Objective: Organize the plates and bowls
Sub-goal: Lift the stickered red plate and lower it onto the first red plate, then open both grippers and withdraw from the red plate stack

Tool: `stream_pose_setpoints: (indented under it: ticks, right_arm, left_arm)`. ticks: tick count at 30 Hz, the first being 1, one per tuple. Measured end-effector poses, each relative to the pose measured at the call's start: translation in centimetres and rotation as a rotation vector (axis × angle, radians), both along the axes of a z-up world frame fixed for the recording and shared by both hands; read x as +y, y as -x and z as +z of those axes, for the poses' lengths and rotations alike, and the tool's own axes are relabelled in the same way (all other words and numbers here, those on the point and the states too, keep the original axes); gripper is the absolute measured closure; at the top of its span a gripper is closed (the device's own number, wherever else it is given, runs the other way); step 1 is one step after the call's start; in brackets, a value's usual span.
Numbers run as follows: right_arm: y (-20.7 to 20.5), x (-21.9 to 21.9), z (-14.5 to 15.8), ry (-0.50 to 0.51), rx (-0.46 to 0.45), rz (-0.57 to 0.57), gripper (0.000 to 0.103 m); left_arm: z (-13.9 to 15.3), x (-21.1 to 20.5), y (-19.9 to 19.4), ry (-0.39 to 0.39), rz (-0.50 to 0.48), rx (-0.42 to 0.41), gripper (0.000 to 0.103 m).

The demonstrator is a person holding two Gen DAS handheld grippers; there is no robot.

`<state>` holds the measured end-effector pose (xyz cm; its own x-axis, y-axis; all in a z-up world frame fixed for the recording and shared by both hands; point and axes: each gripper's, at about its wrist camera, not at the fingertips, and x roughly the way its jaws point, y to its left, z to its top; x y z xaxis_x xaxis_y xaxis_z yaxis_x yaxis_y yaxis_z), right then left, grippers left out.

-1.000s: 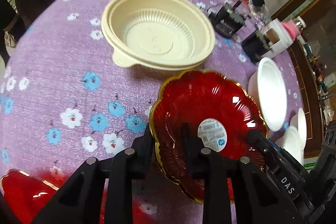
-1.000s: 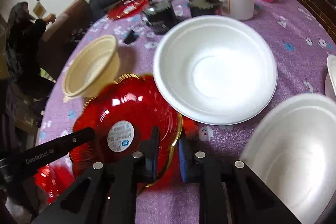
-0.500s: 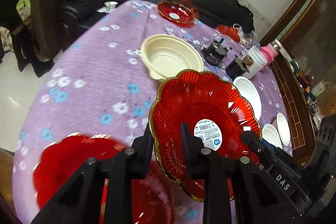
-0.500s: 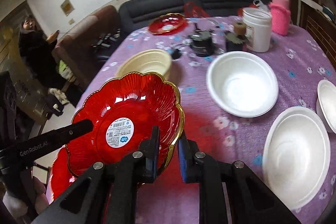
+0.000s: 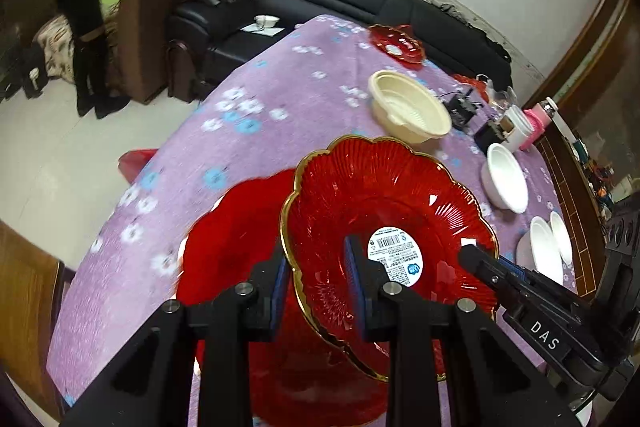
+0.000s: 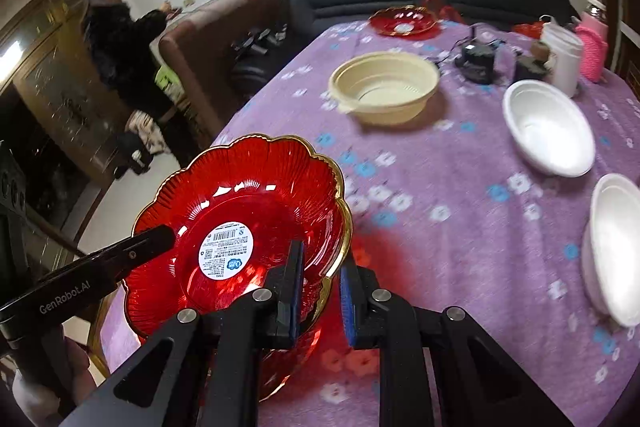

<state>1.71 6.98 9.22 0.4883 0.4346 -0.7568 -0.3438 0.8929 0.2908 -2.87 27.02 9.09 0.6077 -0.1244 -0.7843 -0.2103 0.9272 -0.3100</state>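
Now both grippers, left [image 5: 316,291] and right [image 6: 320,287], pinching red plate [image 5: 384,211] by opposite rims, above second red plate [image 5: 236,243] near table edge. Could slip or tilt if pulled unevenly.

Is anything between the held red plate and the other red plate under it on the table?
Nothing visible. The red plate, pinched at its rim by both claws, hangs over the second red plate on the purple tablecloth; only open air shows between them.

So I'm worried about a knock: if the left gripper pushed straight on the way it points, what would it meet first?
Probably the second red plate lying below the held red plate that the left gripper carries; depth is unclear.
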Motion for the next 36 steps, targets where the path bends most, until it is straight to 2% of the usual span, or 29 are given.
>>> stream_pose_setpoints:
  ticks: [7, 14, 18, 21, 26, 30, 33, 36]
  right_arm:
    - [1.1, 2.6, -2.6, 0.043, 0.036, 0.032, 0.085]
    - [1.4, 3.9, -4.8, 0.073, 0.070, 0.039, 0.084]
    - [1.2, 4.4, -5.0, 0.078, 0.072, 0.047, 0.084]
    - [1.4, 4.8, -5.2, 0.086, 0.073, 0.046, 0.081]
    - [2.0, 5.4, -5.0, 0.149, 0.011, 0.039, 0.077]
    - [2.5, 5.9, -5.1, 0.206, -0.053, 0.043, 0.074]
    - [3.1, 6.8, -5.3, 0.291, -0.117, 0.056, 0.074]
    - [3.5, 7.6, -5.7, 0.360, -0.172, 0.078, 0.069]
  left_arm:
    - [-3.2, 2.4, 1.2, 0.046, 0.044, 0.056, 0.078]
    - [-4.4, 2.6, 1.4, 0.005, 0.059, 0.065, 0.077]
    - [-4.0, 2.3, 1.8, -0.010, 0.056, 0.045, 0.057]
    - [-3.9, 1.9, 1.9, -0.013, 0.041, 0.038, 0.050]
    - [-3.6, 0.9, 1.9, -0.029, 0.006, 0.037, 0.037]
    - [-3.2, -0.1, 1.8, -0.133, 0.009, 0.053, 0.037]
    - [-1.8, -0.9, 2.2, -0.259, 0.041, 0.019, 0.037]
    - [-0.3, -1.1, 2.7, -0.311, 0.057, -0.033, 0.034]
